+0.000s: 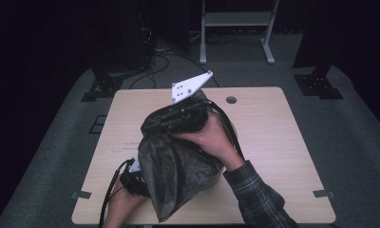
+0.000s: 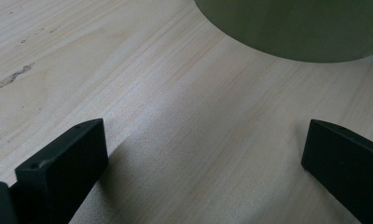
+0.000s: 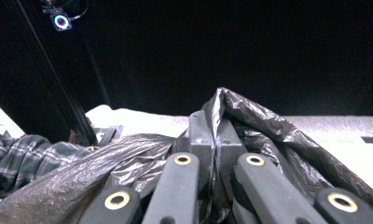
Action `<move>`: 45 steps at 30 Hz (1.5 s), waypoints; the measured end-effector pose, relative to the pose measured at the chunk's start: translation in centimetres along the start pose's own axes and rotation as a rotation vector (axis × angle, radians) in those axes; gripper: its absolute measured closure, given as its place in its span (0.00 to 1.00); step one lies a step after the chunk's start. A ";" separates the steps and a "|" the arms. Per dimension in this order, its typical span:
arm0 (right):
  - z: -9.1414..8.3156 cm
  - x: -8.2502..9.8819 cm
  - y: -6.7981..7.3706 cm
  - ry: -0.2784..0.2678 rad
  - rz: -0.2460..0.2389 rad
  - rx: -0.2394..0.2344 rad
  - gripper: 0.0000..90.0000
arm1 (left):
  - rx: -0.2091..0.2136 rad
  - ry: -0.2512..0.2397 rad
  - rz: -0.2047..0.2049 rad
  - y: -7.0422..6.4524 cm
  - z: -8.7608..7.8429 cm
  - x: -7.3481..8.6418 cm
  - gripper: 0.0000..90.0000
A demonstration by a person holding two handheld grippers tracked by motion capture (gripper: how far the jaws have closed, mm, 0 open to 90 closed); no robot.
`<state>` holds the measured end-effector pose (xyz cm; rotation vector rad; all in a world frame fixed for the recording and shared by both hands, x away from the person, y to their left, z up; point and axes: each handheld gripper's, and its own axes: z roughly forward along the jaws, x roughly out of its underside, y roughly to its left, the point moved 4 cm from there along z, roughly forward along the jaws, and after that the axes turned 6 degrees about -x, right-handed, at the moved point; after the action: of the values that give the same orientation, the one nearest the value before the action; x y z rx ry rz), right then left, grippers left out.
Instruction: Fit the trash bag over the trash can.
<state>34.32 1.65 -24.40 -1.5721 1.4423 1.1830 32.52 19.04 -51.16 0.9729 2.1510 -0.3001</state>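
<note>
Your right hand-held gripper (image 3: 216,140), at frame center, is clamped tight on a fold of the black bag (image 1: 178,166). Your left hand-held gripper (image 2: 203,154), lower left, rests wide open and empty on the desk (image 1: 273,142).

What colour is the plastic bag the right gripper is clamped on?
Black and glossy, slightly see-through; the bag shows best in the right gripper view, pinched in the right gripper.

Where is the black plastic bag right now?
In the high view the black plastic bag hangs over the middle of the wooden table, its top pinched in the right gripper, with the left gripper low at its left.
</note>
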 end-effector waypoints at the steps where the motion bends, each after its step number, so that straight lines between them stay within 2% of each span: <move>1: 0.4 -0.1 0.0 -0.002 -0.002 -0.004 0.98 | 0.000 0.002 0.003 0.0 0.0 0.0 0.00; 4: 1.1 0.0 0.0 0.015 0.001 -0.003 0.98 | 0.001 0.005 0.008 0.0 0.0 0.0 0.00; 7: 0.8 0.6 -0.1 0.024 0.013 0.013 0.97 | 0.000 0.000 0.000 0.0 0.0 0.0 0.00; 11: -0.6 2.0 -0.7 0.026 0.056 0.047 0.96 | 0.001 0.000 0.001 0.0 0.0 0.0 0.00; 21: -4.9 5.4 -1.8 0.052 0.116 0.158 0.96 | 0.001 0.000 0.000 0.0 0.0 0.0 0.00; 30: -8.0 7.8 -2.2 0.122 0.162 0.246 0.94 | 0.002 0.000 -0.001 0.0 0.0 0.0 0.00; 35: -8.6 9.2 -2.6 0.190 0.190 0.277 0.93 | 0.002 0.000 0.000 0.0 0.0 0.0 0.00; 39: -9.0 9.7 -2.5 0.194 0.195 0.278 0.81 | 0.002 0.000 0.000 0.0 0.0 0.0 0.00; 43: -9.7 9.6 -2.0 0.168 0.184 0.274 0.69 | 0.002 0.000 0.000 0.0 0.0 0.0 0.00; 45: -10.2 9.4 -1.8 0.150 0.174 0.291 0.62 | 0.002 0.000 0.000 0.0 0.0 0.0 0.00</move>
<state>37.52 -10.88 -29.75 -1.3793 1.7909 0.9141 32.53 19.04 -51.16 0.9733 2.1512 -0.3023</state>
